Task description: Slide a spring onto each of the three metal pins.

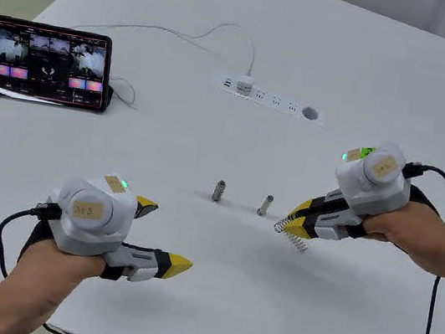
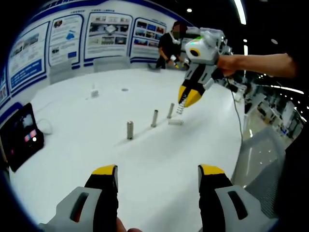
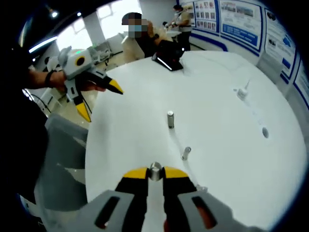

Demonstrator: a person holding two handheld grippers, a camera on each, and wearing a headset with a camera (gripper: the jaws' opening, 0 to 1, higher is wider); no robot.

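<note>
A small coil spring (image 1: 283, 225) hangs from the tips of the right gripper (image 1: 297, 219). Its yellow-tipped jaws are pinched closed on the spring's upper end, low over the white table (image 1: 182, 313). In the left gripper view the spring dangles just beside the end pin (image 2: 170, 110) of a row of three upright metal pins. The middle pin (image 1: 265, 205) stands bare. The far pin (image 1: 219, 190) looks ribbed, as if it may already wear a spring – too small to be sure. A second spring (image 1: 299, 244) lies loose on the table just below the right gripper. The left gripper (image 1: 162, 235) hovers well apart near the table's front edge, jaws spread wide and empty. A tablet (image 1: 46, 63) and a power strip (image 1: 267, 98) sit at the back.

Likely trouble from here:
- The spring is held by one end only, so its free end may sway and catch on the pin's rim instead of slipping over it.
- Pressing down while it is off-centre could bend the coil sideways, or flick it out of the narrow jaw tips.
- A sideways nudge might tip the slim pin – how firmly it is seated cannot be told.
- The loose spring lies close enough that a low sweep of the gripper could roll it away.
</note>
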